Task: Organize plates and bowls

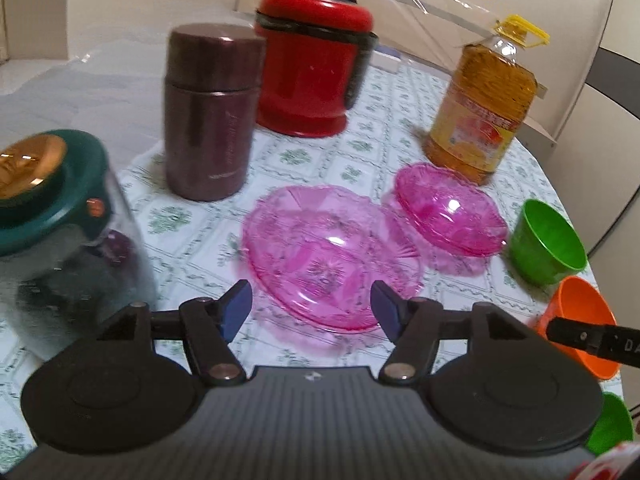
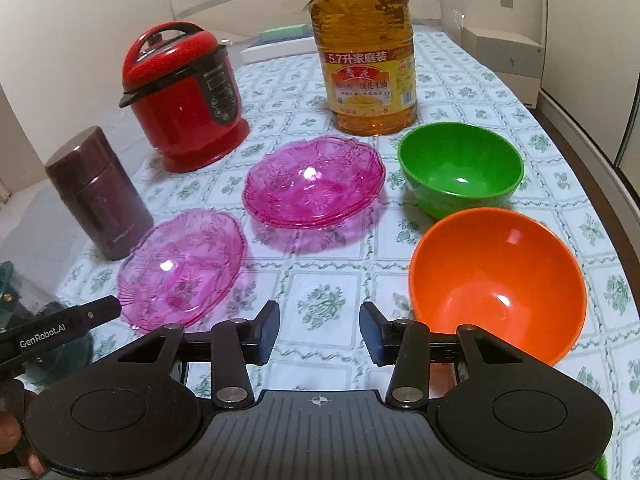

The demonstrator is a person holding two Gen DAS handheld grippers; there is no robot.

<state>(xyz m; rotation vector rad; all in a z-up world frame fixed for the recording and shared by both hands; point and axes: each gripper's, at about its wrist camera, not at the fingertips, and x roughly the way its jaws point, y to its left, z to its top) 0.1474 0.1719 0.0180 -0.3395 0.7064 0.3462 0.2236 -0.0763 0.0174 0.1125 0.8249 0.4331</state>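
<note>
A single pink glass plate (image 1: 328,256) (image 2: 182,266) lies on the flowered tablecloth. Right of it and further back sits a stack of pink plates (image 1: 448,208) (image 2: 314,180). A green bowl (image 1: 546,240) (image 2: 460,168) and an orange bowl (image 1: 576,320) (image 2: 496,280) stand upright at the right. A second green bowl (image 1: 610,424) peeks in at the lower right corner. My left gripper (image 1: 312,304) is open over the near rim of the single plate, its pads clear of it. My right gripper (image 2: 320,324) is open over bare cloth, left of the orange bowl, holding nothing.
A red cooker (image 1: 316,64) (image 2: 184,96), a maroon flask (image 1: 212,112) (image 2: 96,192) and a large oil bottle (image 1: 484,100) (image 2: 366,60) stand behind the plates. A glass jar with a green lid (image 1: 60,220) is close on the left. The table's rounded edge (image 2: 592,168) runs along the right.
</note>
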